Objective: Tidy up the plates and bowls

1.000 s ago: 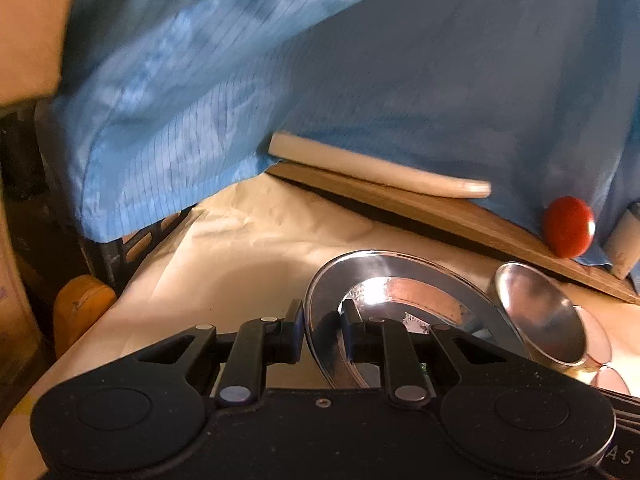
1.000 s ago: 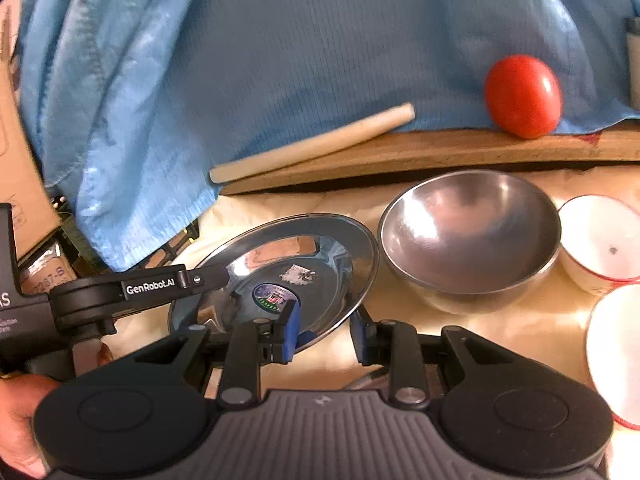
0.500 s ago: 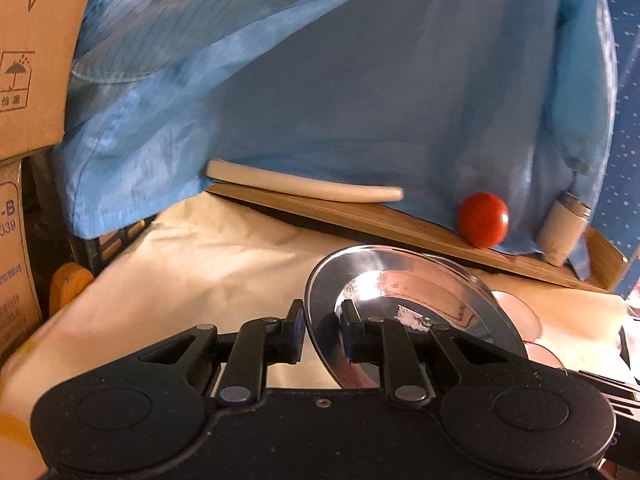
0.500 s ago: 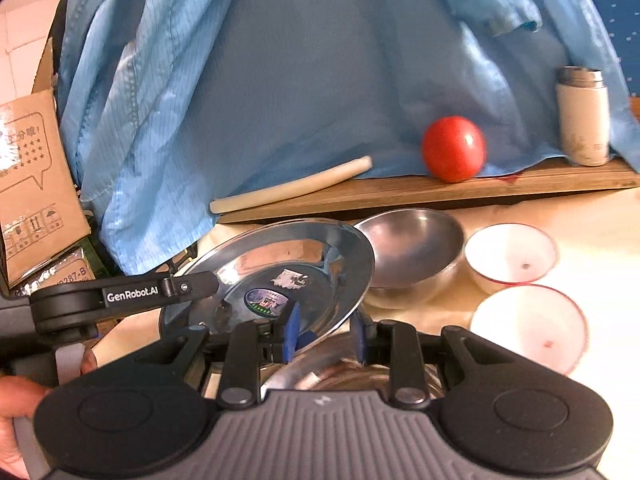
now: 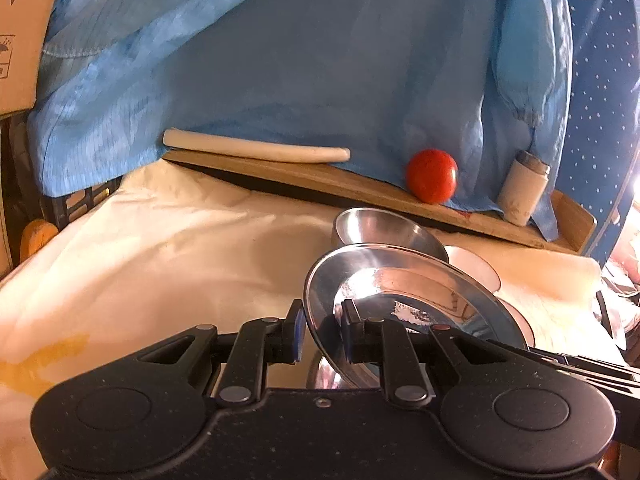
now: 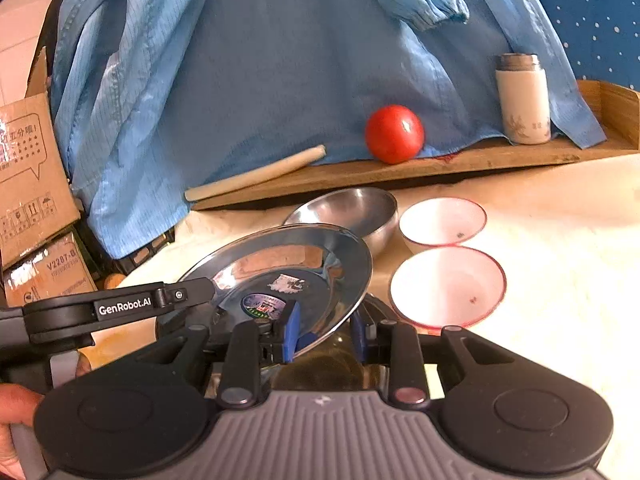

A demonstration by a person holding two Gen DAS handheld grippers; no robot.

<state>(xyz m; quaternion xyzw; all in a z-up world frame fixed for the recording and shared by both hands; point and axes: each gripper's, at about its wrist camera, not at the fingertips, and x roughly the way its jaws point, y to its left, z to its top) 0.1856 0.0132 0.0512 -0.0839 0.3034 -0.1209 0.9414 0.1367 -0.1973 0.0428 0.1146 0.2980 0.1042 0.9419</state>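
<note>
Between both grippers — left gripper (image 5: 320, 336), right gripper (image 6: 325, 330) — steel plate (image 6: 280, 272) rim clamped.

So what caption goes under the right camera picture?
Two grippers carry a shiny metal plate past a metal bowl.

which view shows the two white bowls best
The right wrist view: both white bowls sit fully in sight on the cloth, red rims clear. In the left wrist view the steel plate held in the left gripper hides most of them; only slivers show.
</note>
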